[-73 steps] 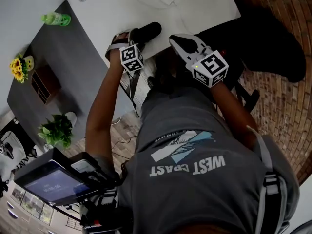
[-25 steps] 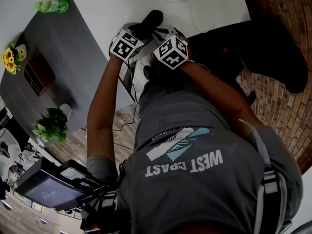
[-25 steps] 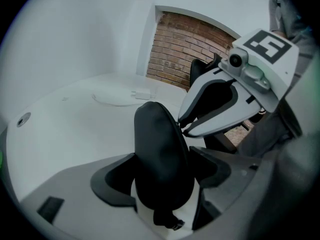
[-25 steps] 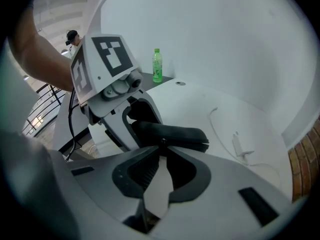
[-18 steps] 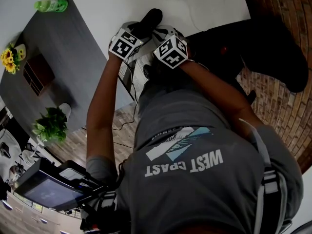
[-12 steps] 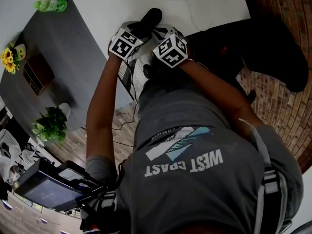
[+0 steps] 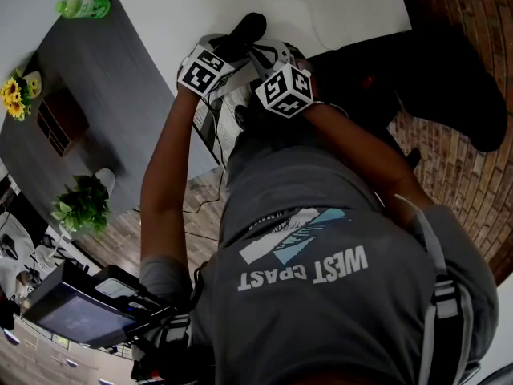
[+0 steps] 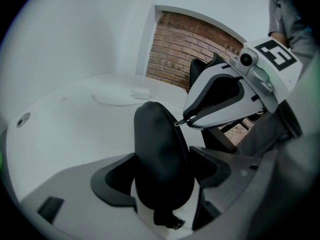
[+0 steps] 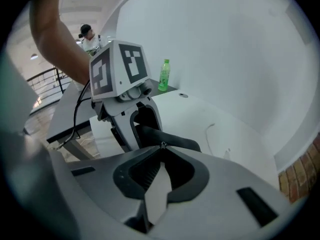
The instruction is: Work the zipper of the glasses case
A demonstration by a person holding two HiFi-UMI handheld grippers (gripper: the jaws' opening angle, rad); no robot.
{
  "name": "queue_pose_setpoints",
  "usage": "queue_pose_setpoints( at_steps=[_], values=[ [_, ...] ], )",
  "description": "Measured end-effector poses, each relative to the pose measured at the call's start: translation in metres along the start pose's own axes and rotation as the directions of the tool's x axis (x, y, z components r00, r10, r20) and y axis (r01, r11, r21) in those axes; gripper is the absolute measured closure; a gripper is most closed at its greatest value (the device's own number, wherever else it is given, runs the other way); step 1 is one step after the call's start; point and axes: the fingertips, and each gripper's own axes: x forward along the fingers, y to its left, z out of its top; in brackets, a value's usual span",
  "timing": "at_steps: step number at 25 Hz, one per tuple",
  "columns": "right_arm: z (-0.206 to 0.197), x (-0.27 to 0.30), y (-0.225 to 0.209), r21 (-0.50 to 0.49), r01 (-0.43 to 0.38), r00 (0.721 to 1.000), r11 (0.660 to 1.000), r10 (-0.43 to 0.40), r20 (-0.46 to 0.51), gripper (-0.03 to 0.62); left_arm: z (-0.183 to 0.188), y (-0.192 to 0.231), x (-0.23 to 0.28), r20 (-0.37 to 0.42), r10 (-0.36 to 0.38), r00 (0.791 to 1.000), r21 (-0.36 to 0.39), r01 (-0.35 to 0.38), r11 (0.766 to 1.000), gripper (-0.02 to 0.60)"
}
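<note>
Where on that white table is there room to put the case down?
The white table is bare between the cable and the round grommet, beside the glasses case. Crowded spot: the near edge, where the left gripper clamps the case and the right gripper pinches its zipper pull.

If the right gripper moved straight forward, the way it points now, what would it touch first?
The black glasses case, almost at once. The right gripper is shut on the zipper pull, so the case lies directly ahead. Behind it is the left gripper, clamped on the case.
</note>
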Motion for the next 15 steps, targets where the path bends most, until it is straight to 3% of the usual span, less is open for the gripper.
queue_pose_setpoints(
  at_steps=[6,15],
  values=[
    [0.0039,0.0021,0.0007,-0.235,0.035,0.999,0.971,-0.041,-0.02,0.591,-0.0018,0.0011,-0.0003,-0.002,0.002,1.0,0.001,-0.002,1.0,0.241],
    [0.0005,0.0045,0.0012,-0.26,-0.04,0.999,0.965,0.034,-0.028,0.599,-0.002,0.001,-0.0001,-0.008,0.01,1.0,0.015,-0.01,1.0,0.241]
  ],
)
